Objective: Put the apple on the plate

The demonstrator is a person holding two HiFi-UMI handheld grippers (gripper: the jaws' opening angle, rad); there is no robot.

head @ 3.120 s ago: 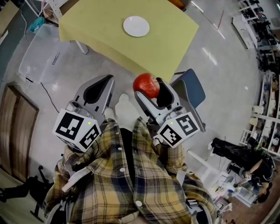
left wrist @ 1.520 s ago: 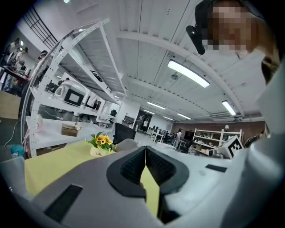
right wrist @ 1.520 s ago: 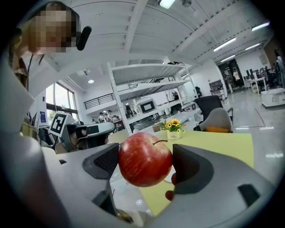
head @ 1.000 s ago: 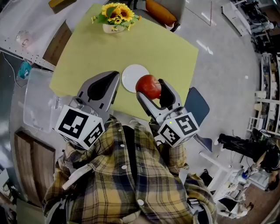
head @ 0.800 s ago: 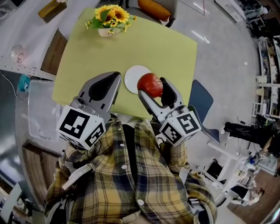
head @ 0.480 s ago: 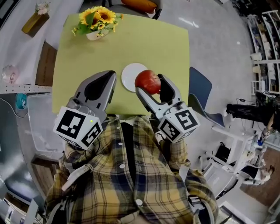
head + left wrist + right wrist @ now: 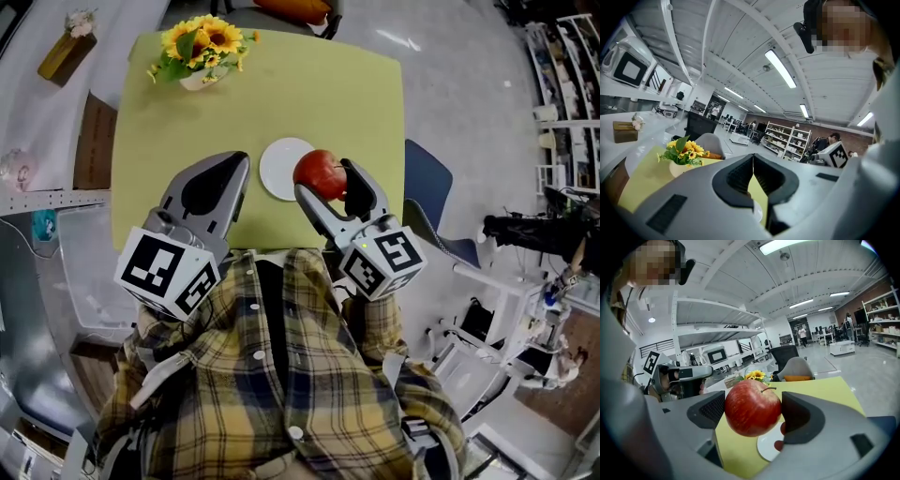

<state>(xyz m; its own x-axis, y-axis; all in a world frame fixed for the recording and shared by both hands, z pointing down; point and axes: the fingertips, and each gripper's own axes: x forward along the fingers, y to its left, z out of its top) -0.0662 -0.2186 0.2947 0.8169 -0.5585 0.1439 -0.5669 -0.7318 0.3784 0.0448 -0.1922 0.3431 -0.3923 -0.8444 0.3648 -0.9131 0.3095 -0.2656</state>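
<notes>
Apple, head view: the red apple was gripped in the right tongs, held up over the near part of the yellow surface, and from above it overlapped the right rim of the plate.
Plate, head view: the white plate lay on the surface with nothing resting on it, between the tips of the two tongs.
Left tongs, head view: the left tongs pointed forward at the plate's left side and carried nothing.
Sunflowers, head view: a pot of sunflowers stood near the far left corner of the surface, well apart from the plate.
Person, head view: a plaid shirt filled the lower part of the view, beneath both tongs.
Left tongs, left gripper view: the two jaws met at their tips with nothing between them. A strip of yellow surface and a sliver of the plate showed through the gap lower down.
Sunflowers, left gripper view: they stood to the left, beyond the jaws.
Right tongs, right gripper view: the jaws stood apart by the apple's width and pressed it from both sides, stem uppermost and leaning right.
Plate, right gripper view: it showed below the apple and a little to the right, flat on the surface, with the apple held clear of it.
Left tongs, right gripper view: they showed at the left, beside the right tongs.
</notes>
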